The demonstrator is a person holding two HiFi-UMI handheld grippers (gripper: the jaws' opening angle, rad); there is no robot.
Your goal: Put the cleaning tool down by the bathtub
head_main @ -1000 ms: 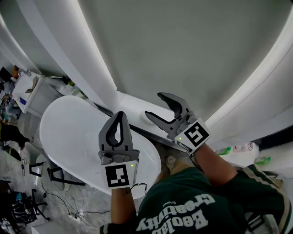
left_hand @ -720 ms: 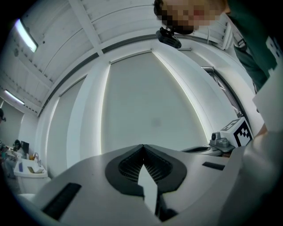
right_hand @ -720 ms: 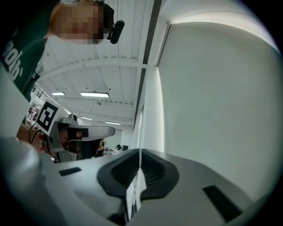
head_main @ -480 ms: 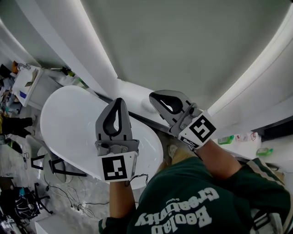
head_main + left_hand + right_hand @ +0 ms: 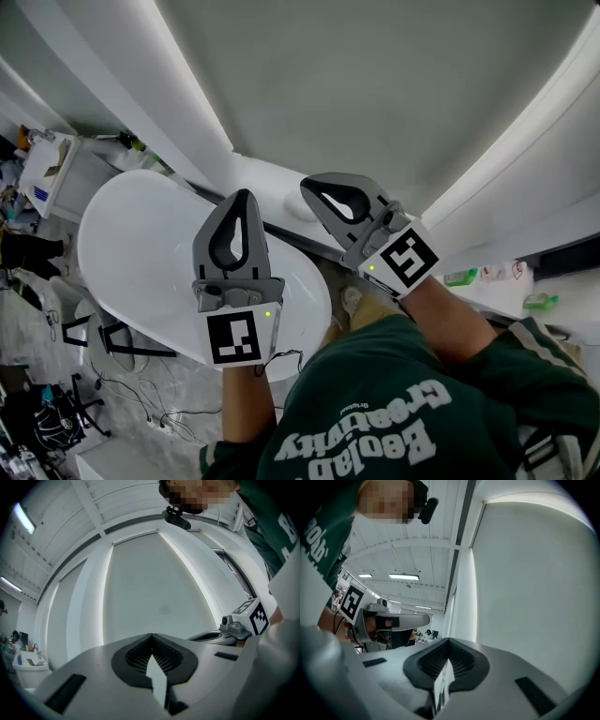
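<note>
No cleaning tool shows in any view. In the head view a white oval bathtub [image 5: 131, 262] lies at the left, below both raised grippers. My left gripper [image 5: 242, 195] is held over the tub's right end, its jaws shut with nothing between them. My right gripper [image 5: 307, 186] is beside it, over the ledge behind the tub, also shut and empty. In the left gripper view the shut jaws [image 5: 151, 635] point at a grey wall panel, with the right gripper's marker cube [image 5: 253, 616] at the right. The right gripper view shows its shut jaws [image 5: 449, 640].
A white ledge [image 5: 281, 202] runs behind the tub under a large grey wall panel [image 5: 375, 84]. Green bottles [image 5: 459, 277] stand on a counter at the right. A white cabinet [image 5: 42, 169] sits at the far left. Cables [image 5: 141, 412] lie on the marble floor.
The right gripper's jaws, wide open a second ago, are now shut. Both grippers have drifted a little up and to the left.
</note>
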